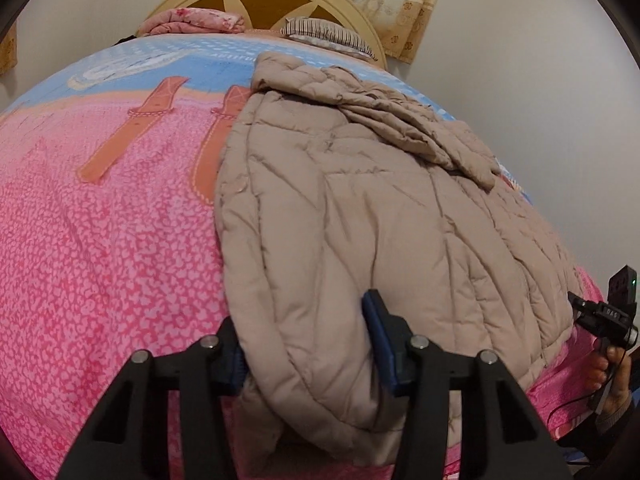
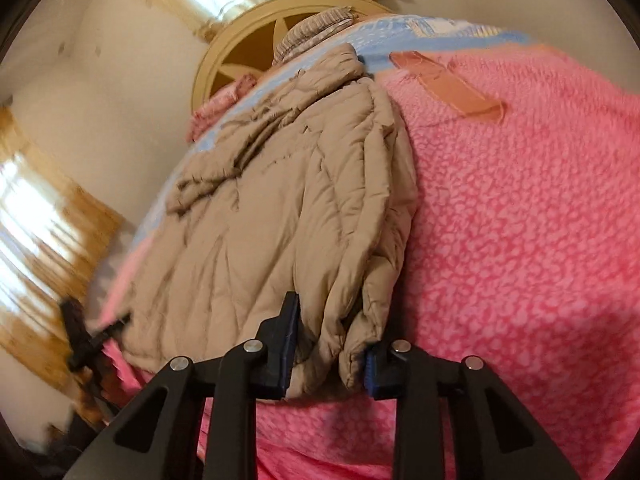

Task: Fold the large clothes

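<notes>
Both my left gripper (image 1: 308,344) and right gripper (image 2: 330,354) pinched the quilted coat's (image 1: 360,208) near hem; pink bedspread (image 1: 100,248) lay bare alongside.

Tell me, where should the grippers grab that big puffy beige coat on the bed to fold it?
Probably the near hem of the coat, one corner each, coming from the foot of the bed. That edge lies straight and nearest, with the sleeves bunched at the far end. The left gripper and right gripper already pinch those padded corners, so lifting both would carry the hem toward the collar.
</notes>
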`<state>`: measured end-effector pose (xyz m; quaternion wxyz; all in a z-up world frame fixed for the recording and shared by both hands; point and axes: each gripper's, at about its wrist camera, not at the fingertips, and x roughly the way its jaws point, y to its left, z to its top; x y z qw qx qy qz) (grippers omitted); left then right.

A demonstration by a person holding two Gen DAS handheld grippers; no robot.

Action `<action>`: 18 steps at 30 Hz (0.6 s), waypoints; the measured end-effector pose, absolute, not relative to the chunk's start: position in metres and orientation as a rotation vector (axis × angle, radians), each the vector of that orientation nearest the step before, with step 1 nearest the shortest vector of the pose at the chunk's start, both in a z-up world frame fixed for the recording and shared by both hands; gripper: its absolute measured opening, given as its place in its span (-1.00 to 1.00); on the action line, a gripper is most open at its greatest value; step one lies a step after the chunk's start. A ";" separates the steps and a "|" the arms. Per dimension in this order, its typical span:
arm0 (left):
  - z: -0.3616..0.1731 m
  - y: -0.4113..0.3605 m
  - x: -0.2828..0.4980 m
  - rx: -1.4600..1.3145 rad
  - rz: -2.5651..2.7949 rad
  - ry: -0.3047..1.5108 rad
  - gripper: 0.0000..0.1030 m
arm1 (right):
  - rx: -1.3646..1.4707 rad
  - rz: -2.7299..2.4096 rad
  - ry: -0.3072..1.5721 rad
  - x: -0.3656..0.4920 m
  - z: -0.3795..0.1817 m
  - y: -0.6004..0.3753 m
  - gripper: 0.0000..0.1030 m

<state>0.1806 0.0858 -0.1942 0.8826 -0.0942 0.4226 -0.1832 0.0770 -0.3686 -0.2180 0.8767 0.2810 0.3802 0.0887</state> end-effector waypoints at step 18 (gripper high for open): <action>-0.085 0.114 0.118 -0.180 -0.560 0.597 -0.82 | 0.627 0.311 0.520 0.018 -0.122 -0.380 -0.86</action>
